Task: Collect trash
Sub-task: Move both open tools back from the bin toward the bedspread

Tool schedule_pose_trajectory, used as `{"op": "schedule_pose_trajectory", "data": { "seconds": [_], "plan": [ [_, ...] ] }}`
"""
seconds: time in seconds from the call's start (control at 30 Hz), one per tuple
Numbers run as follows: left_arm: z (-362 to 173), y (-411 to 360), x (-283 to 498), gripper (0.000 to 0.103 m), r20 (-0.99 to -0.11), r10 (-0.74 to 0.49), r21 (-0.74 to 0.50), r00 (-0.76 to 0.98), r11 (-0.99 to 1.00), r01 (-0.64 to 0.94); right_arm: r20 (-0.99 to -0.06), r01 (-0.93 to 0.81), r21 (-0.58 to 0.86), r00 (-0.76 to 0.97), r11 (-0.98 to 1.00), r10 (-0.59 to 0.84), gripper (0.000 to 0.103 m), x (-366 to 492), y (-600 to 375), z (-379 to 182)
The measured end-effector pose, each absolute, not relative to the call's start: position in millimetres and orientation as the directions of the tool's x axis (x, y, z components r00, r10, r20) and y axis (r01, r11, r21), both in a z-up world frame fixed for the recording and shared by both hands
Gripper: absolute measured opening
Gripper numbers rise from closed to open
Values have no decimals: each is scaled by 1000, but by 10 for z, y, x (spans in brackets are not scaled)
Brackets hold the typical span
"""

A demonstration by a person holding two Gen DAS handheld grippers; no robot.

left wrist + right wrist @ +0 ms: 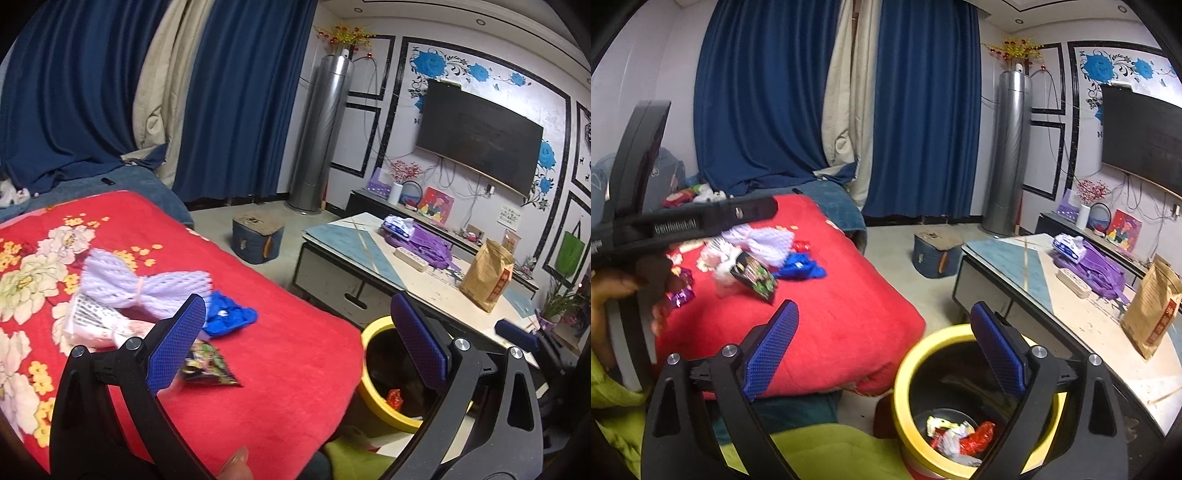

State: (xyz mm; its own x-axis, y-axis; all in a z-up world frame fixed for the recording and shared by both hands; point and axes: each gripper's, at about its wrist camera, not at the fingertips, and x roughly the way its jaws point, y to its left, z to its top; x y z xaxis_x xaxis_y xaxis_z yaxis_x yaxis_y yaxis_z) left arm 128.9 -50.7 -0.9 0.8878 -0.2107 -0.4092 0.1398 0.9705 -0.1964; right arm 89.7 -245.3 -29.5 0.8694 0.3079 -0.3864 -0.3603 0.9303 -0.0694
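Observation:
Trash lies on the red floral blanket (258,369): a white foam net (144,288), a crumpled blue wrapper (229,314), a dark green snack packet (210,365) and a white printed wrapper (92,321). My left gripper (299,336) is open and empty, above the blanket's edge, near the packet. A yellow-rimmed bin (912,354) stands on the floor and holds red and white wrappers (960,435). My right gripper (886,347) is open and empty, above the bin. In the right wrist view the trash pile (757,258) lies far left, partly behind the left gripper's body (683,221).
A coffee table (1089,321) at the right carries a brown paper bag (1152,306), a purple bag (1097,269) and a power strip (410,258). A blue stool box (934,251) sits on the floor. Blue curtains, a tower air conditioner (1008,155) and a wall television stand behind.

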Motion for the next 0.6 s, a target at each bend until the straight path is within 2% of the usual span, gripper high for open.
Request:
{"op": "schedule_pose_trajectory", "data": {
  "seconds": [0.23,0.6],
  "plan": [
    [0,-220,1250,92,-407,-150,-192,901,978,76,-351,-422,-79,860,903,371,94,877,-2117,-168],
    [32,175,1208,92,-400,-87,-220,912,976,-3,-371,-506,-114,820,855,436,94,911,-1598,-174]
  ]
}}
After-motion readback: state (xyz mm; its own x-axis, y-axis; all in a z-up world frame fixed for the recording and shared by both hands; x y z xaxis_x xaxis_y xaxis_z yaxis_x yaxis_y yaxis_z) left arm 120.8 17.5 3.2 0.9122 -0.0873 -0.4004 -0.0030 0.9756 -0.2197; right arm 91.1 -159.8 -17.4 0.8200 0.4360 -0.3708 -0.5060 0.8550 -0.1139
